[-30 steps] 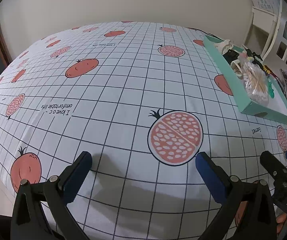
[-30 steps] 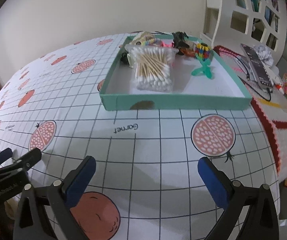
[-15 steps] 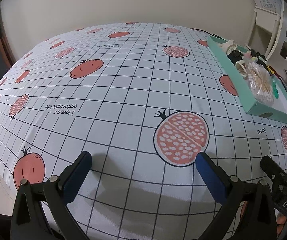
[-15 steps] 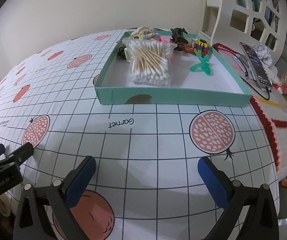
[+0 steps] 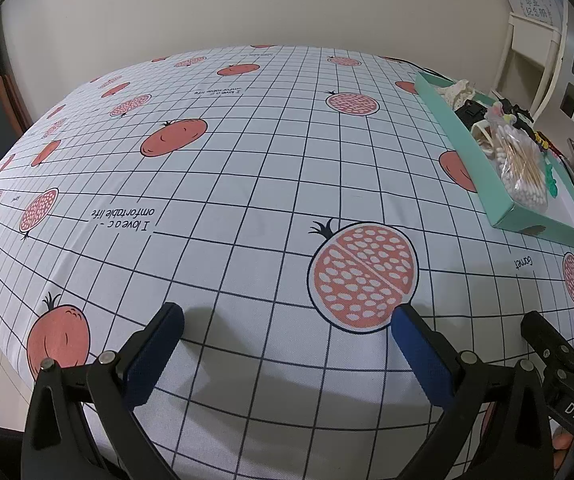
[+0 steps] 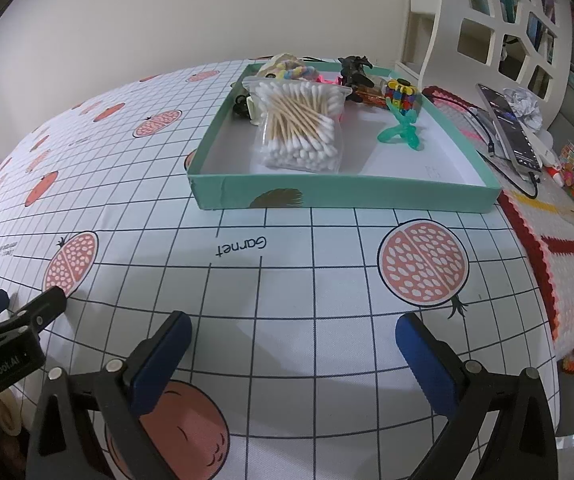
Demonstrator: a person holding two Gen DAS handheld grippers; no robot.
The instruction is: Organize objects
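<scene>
A teal tray (image 6: 343, 194) (image 5: 461, 148) sits on the gridded tablecloth at the table's right side. In it lie a bag of cotton swabs (image 6: 301, 128) (image 5: 521, 168), a green toy figure (image 6: 403, 130), a colourful cube (image 6: 403, 96), a dark toy (image 6: 353, 70), a bead bracelet (image 6: 293, 72) and a black clip (image 6: 241, 106). My right gripper (image 6: 293, 334) stands open over the cloth in front of the tray, with nothing between its fingers. My left gripper (image 5: 285, 326) is open over the cloth to the left, also holding nothing.
A white lattice shelf (image 6: 499, 28) stands behind the tray. To the right, a phone with a cable (image 6: 509, 128), crumpled paper (image 6: 525, 106) and small toys (image 6: 571, 168) lie on a knitted red-and-white mat (image 6: 567, 264). The table edge runs close beneath both grippers.
Both grippers have drawn back from the tray toward the table's near edge, so the tray looks smaller and farther. Both stay open and hold nothing.
</scene>
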